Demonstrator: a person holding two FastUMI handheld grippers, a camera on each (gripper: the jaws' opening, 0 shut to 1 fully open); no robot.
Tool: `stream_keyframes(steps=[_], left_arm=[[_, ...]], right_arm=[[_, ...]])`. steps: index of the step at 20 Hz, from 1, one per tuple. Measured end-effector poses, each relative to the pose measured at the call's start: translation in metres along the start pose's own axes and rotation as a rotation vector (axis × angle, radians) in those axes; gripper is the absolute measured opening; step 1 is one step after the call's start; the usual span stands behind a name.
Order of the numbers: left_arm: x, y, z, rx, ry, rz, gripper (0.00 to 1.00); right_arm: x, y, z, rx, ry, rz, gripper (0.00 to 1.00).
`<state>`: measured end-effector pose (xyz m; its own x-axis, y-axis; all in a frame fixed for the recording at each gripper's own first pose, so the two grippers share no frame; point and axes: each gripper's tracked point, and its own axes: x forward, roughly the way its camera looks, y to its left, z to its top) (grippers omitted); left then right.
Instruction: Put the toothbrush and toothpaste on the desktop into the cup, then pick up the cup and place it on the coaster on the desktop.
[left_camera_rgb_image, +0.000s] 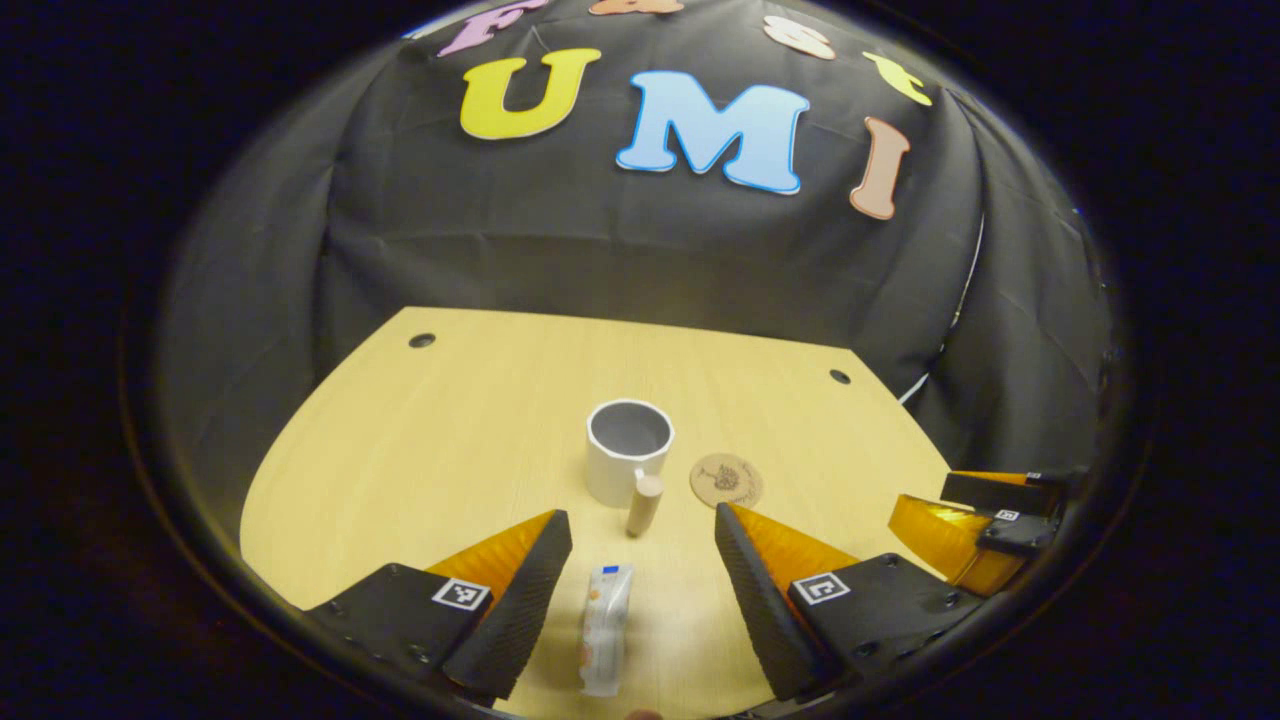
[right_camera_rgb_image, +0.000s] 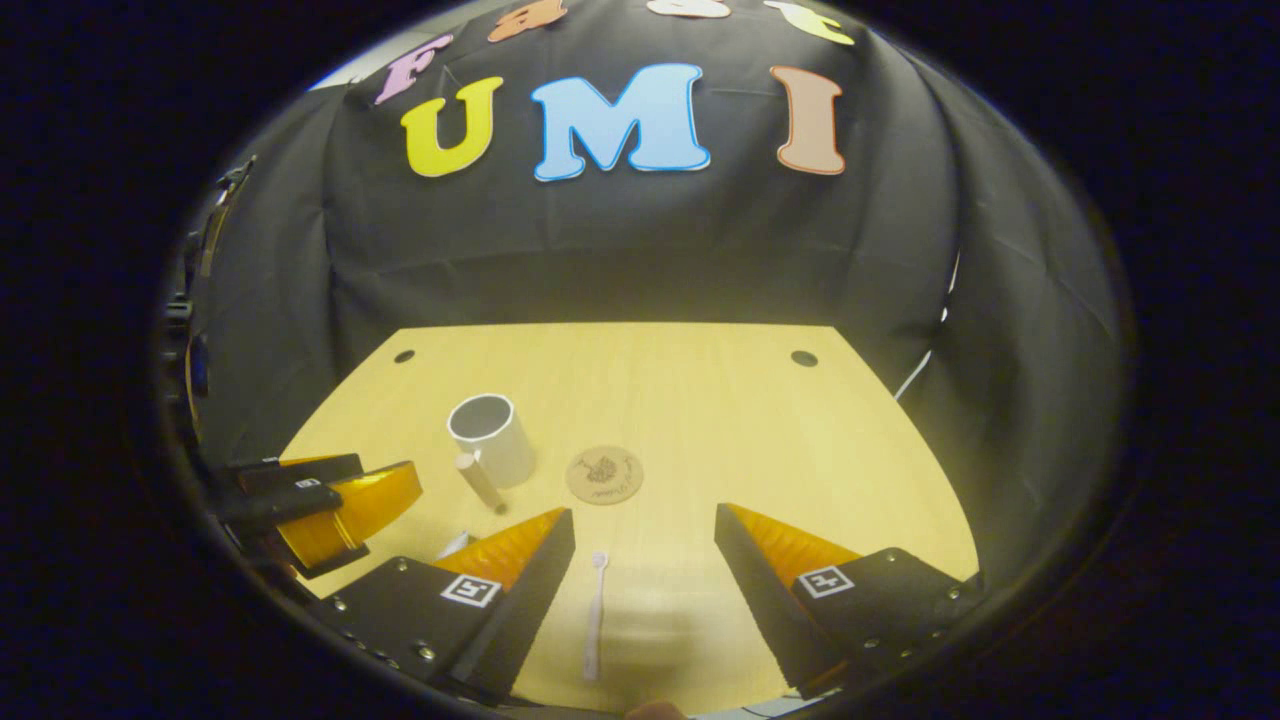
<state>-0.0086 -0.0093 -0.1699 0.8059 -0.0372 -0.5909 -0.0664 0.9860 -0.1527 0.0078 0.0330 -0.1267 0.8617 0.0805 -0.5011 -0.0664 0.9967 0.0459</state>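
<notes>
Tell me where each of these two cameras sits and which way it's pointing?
Left gripper view: rides the left hand-held gripper, looking forward over the toothpaste between its open fingers; the right hand-held gripper shows at the right edge.
Right gripper view: rides the right hand-held gripper, looking over the toothbrush between its open fingers; the left one shows at the left edge.
Shared: desktop, cup with wooden handle, coaster.

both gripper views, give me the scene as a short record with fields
cup: white cup upright on the desk, nothing seen inside, wooden handle toward the cameras
coaster: round coaster beside the cup, bare
toothpaste: toothpaste flat on the desk between the left gripper's open fingers
toothbrush: toothbrush flat on the desk between the right gripper's open fingers
progress: nothing grasped yet
</notes>
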Motion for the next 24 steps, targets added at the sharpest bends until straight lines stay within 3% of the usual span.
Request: stream_keyframes(steps=[7, 13, 24], left_arm=[[0.013, 0.005, -0.049, -0.062, 0.238, 0.017, 0.95], [0.022, 0.011, -0.088, -0.044, 0.431, 0.036, 0.96], [0.018, -0.008, -0.108, -0.005, 0.648, 0.062, 0.97]], right_arm=[[0.018, 0.005, -0.034, -0.012, 0.155, 0.029, 0.92], [0.029, 0.01, -0.053, 0.001, 0.259, 0.052, 0.93], [0.051, 0.026, -0.117, 0.006, 0.533, 0.08, 0.93]])
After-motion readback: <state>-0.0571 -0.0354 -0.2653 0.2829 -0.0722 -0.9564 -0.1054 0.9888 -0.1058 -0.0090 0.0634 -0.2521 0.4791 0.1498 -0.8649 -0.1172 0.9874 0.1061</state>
